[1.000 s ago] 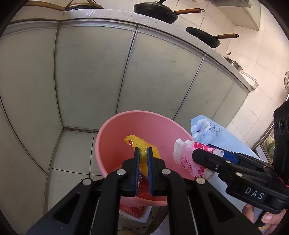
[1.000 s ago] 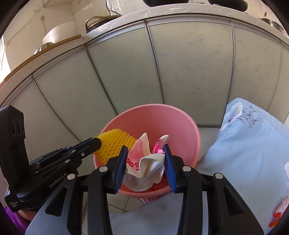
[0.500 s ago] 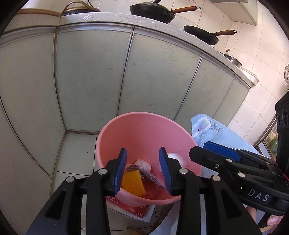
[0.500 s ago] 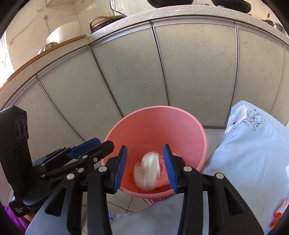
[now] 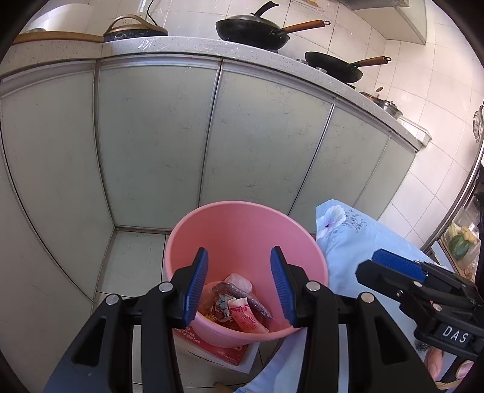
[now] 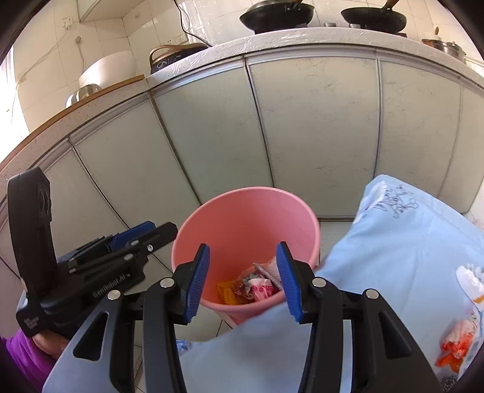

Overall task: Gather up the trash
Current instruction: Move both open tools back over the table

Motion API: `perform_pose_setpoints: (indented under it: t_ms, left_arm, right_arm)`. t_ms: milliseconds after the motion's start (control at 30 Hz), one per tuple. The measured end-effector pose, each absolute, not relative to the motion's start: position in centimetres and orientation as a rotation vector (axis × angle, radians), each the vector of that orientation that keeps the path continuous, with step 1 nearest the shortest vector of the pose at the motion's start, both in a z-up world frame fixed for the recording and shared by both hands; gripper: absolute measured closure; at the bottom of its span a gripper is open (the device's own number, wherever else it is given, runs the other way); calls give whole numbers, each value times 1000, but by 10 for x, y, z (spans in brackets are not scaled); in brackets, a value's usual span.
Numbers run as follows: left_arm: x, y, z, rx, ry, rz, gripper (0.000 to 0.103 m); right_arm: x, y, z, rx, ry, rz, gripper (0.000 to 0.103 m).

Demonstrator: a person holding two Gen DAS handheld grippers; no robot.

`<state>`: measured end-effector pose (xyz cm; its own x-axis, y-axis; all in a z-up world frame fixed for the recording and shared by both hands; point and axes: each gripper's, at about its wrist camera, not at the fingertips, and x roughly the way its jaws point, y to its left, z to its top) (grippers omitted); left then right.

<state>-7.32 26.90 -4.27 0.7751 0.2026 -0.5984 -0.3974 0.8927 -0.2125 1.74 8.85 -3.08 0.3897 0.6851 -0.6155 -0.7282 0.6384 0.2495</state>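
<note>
A pink bucket [image 5: 242, 223] stands on the tiled floor by the cabinets; it also shows in the right wrist view [image 6: 242, 211]. Trash lies at its bottom: a pink-and-white crumpled cup [image 5: 246, 316], a grey strip [image 5: 242, 294] and a yellow wrapper [image 6: 225, 291]. My left gripper [image 5: 239, 287] is open and empty above the bucket's near rim. My right gripper [image 6: 242, 279] is open and empty above the same bucket. Each gripper appears in the other's view: the right one [image 5: 393, 266], the left one [image 6: 145, 232].
Pale green cabinet doors [image 5: 266, 136] stand right behind the bucket, with black pans [image 5: 251, 28] on the counter. A table with a light blue floral cloth [image 6: 408, 241] is at the right; orange-and-white scraps [image 6: 456, 341] lie on it. A red box [image 5: 224, 347] sits under the bucket.
Both grippers opened. The yellow wrapper left my left gripper and the crumpled cup left my right; both now lie in the bucket. Both grippers have pulled up and back.
</note>
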Motion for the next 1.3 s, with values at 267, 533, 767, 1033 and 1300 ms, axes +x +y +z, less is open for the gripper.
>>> perform_pose_setpoints:
  t_ms: [267,533,767,1033,1300]
  left_arm:
    - [-80,246,-21,-315,571,291,61]
    - [-77,208,-3,-262,554,204,61]
    - [-75,174,2,-231,567,107,61]
    - [-59,131,-12,-202,623,3,61]
    - [-40,84,-33,-153,691,-120,61]
  right_arm:
    - [0,40,-19,-39,715,840,56]
    - [-19,-11,-15,-8,694,778,56]
    - [-33,-63,-26,28,702,699,56]
    - [-51,-109,-55,43,715,580,56]
    - [-55,-163,-73,109,707,475,56]
